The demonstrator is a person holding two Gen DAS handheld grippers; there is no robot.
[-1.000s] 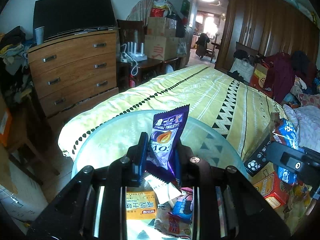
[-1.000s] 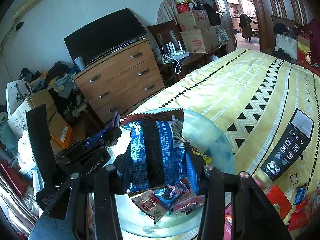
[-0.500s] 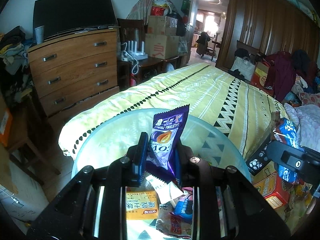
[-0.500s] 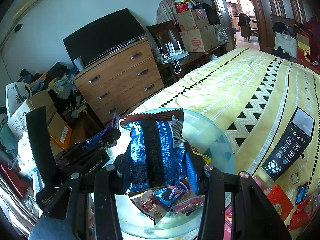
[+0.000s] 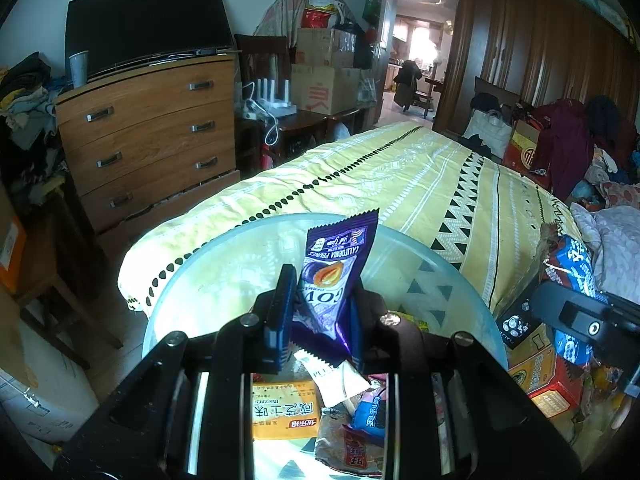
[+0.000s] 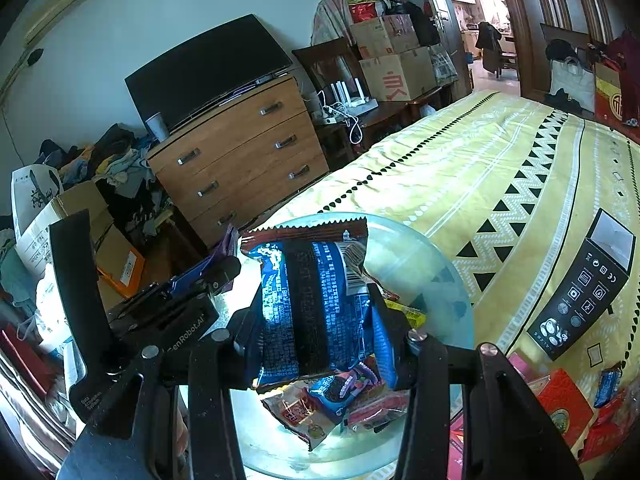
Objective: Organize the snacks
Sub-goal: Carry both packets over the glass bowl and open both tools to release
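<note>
Snacks: purple prune packet (image 5: 338, 268) clamped upright in the left gripper (image 5: 320, 320) jaws; blue snack bag (image 6: 316, 304) clamped across its middle in the right gripper (image 6: 316, 340) jaws. Both hang above the glass bowl (image 6: 432, 264), which sits on the yellow bedspread (image 6: 500, 168) and already holds several packets (image 6: 336, 400). Judgement: both are light, crinkly foil pouches, soft and slippery (contents probably crushable), so hold at the flat sealed edge or mid-body with modest pressure. More boxes and packets (image 6: 560, 400) lie beside the bowl, not yet sorted.
</note>
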